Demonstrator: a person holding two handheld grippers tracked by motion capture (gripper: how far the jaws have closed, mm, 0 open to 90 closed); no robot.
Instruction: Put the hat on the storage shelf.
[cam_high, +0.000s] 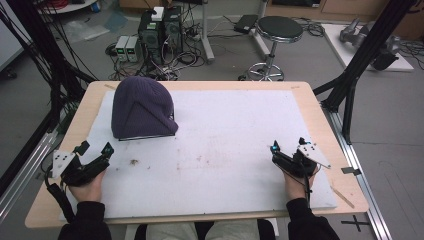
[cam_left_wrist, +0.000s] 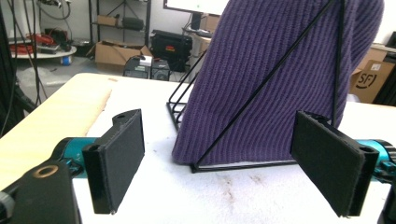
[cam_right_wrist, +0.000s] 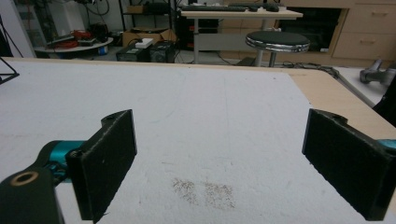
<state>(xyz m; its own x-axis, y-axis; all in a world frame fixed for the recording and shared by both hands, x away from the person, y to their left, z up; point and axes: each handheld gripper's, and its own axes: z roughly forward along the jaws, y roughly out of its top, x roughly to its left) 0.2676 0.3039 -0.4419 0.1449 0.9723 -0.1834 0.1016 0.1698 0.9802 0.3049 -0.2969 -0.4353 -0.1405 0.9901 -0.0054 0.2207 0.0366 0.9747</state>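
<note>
The white-padded worktop (cam_high: 225, 150) carries a purple beanie (cam_high: 142, 107) draped over a wire stand (cam_left_wrist: 261, 93) at 11 o'clock. Both the left gripper (cam_high: 95, 157) and right gripper (cam_high: 287, 152) rest with jaws wide open; a careless tug on the knit could snag it and tip the light stand.

A knitted hat (cam_high: 142, 107) is draped over a wire stand (cam_left_wrist: 261, 93), set on the mat (cam_high: 225, 130) at the far left of the table (cam_high: 327, 120). The left gripper (cam_high: 95, 159) is held near the front left corner (just before the hat), the right gripper (cam_high: 289, 156) near the front right edge, well apart. A stool (cam_high: 279, 30) is placed behind the table.
</note>
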